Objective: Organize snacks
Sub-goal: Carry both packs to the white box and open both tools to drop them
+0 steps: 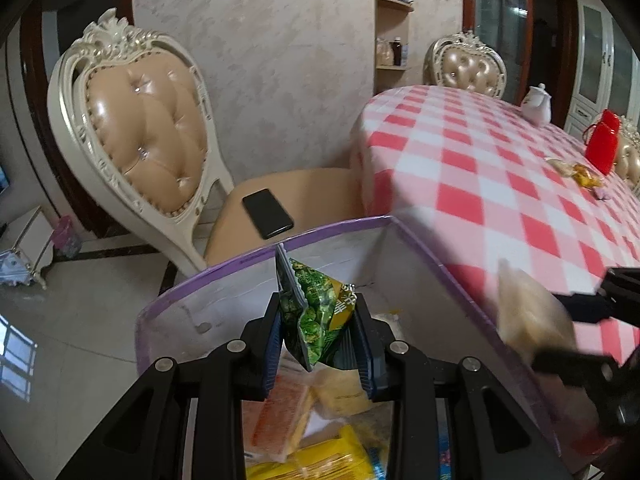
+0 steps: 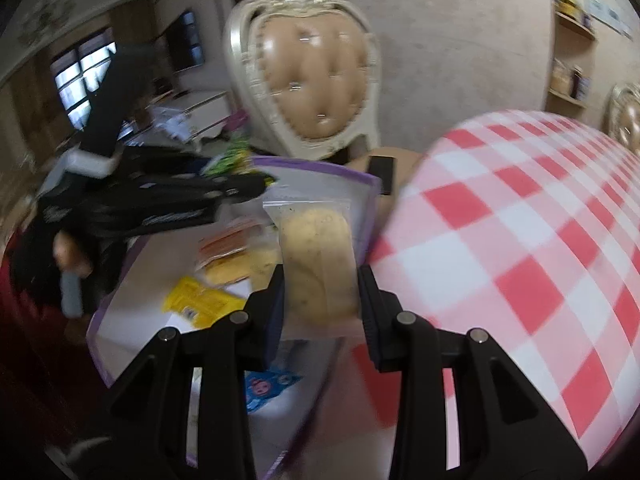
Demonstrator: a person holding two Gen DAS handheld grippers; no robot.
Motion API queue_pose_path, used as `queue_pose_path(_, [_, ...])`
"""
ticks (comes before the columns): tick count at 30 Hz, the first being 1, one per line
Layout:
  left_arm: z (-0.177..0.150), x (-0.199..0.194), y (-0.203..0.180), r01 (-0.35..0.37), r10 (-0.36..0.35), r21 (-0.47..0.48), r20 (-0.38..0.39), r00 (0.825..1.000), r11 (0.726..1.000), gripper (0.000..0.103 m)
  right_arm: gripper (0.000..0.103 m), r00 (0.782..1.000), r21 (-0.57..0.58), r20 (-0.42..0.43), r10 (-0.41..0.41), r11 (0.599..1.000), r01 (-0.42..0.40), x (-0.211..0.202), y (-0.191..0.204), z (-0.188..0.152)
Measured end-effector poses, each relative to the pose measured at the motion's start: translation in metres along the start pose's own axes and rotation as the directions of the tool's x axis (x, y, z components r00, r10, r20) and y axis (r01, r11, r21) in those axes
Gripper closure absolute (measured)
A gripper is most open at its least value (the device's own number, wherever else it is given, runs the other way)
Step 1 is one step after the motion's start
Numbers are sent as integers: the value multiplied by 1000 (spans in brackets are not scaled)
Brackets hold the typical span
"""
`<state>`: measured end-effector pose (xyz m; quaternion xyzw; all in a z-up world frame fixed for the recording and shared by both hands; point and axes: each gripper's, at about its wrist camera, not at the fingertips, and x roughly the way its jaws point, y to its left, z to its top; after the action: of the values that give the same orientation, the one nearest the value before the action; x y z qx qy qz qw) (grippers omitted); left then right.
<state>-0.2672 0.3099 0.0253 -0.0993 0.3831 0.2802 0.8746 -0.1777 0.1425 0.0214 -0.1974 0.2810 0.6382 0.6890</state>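
Observation:
My left gripper (image 1: pixel 318 320) is shut on a green snack packet (image 1: pixel 316 304), which hangs over a clear bin with a purple rim (image 1: pixel 224 268). Orange and yellow packets (image 1: pixel 320 432) lie inside the bin. The right gripper (image 2: pixel 322 280) is shut on a clear packet of pale biscuits (image 2: pixel 320 248), at the bin's right side by the table edge. In the left wrist view this biscuit packet (image 1: pixel 528 312) shows blurred at the right, over the bin's rim. In the right wrist view a hand holds the left gripper (image 2: pixel 256 184) with the green packet (image 2: pixel 232 156) above the bin (image 2: pixel 320 168).
A table with a red-and-white checked cloth (image 1: pixel 500 184) stands right of the bin, bearing a white teapot (image 1: pixel 536 104), a red container (image 1: pixel 602 144) and loose snacks (image 1: pixel 580 174). Behind the bin is a padded chair (image 1: pixel 148 132) with a black phone (image 1: pixel 267 213) on its seat.

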Motion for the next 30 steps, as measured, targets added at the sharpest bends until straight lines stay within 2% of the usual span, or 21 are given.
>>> queue_pose_path(7, [-2,4,12,-52,52,-5,-23,998,999,69,65,994,-101,-39,105,989,-108,3,28,-7])
queue_pose_path(16, [-7,16,7,-70,70,2,-62,996,998,67,64,984,-135,-93,153,977,-165,12,43,-11])
queue_pose_path(18, [-6,19,8,-92,91,-11,-73,993,996,59,61,982,-113,-93,164,978,-174,11,40,-9])
queue_pose_path(20, [-6,20,8,-121,119,-17,-76,990,992,40,46,980,-83,-78,182,978,-189,7,35,-8])
queue_pose_path(21, [-5,19,7,-132,131,-19,-70,989,991,37,37,981,-68,-64,184,980,-189,4,31,-7])
queue_pose_path(23, [-4,16,5,-154,153,-17,-55,987,988,30,35,983,-57,-42,180,982,-182,-3,28,-6])
queue_pose_path(28, [0,11,-6,-195,196,23,-42,980,980,26,35,987,-40,-14,157,987,-158,-12,20,-4])
queue_pose_path(30, [1,12,-11,-190,191,34,-50,980,981,25,35,993,-33,4,116,993,-116,-17,14,-5])
